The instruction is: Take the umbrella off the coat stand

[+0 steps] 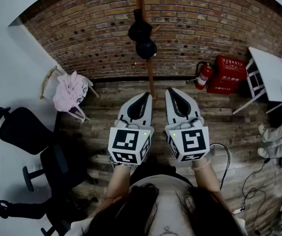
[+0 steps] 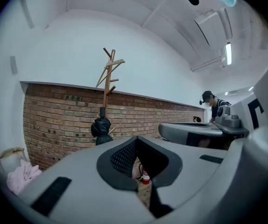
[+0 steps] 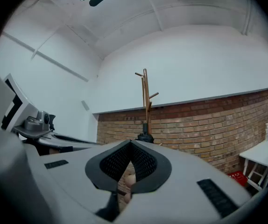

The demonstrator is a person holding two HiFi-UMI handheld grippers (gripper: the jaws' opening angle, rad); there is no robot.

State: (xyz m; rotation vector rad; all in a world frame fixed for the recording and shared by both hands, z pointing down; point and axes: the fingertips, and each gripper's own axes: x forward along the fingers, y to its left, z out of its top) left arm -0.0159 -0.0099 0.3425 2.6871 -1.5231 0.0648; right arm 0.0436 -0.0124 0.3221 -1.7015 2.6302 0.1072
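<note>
- As it hangs on the coat stand [image 1: 151,77] (top cut off), the black umbrella [image 1: 142,36] is untouched.
- Fingers of left gripper [image 1: 144,96] and right gripper [image 1: 172,91]: together, empty.
- White characters on red box [image 1: 230,75]: illegible.

The stand [image 1: 150,68] rises just before the wall [image 1: 82,28], and the umbrella [image 1: 142,36] hangs on it. The 2 grippers lie side by side on the near side of the stand's foot, the left gripper [image 1: 145,96] beside the right gripper [image 1: 173,92], apart. Right of the stand, by the wall, an extinguisher [image 1: 204,76] stands just left of a box [image 1: 228,75]; a table [image 1: 271,73] lies further right. Left of the stand a cloth [image 1: 66,91] lies on a seat [image 1: 85,85]; a chair [image 1: 38,151] stands nearer, far left
</note>
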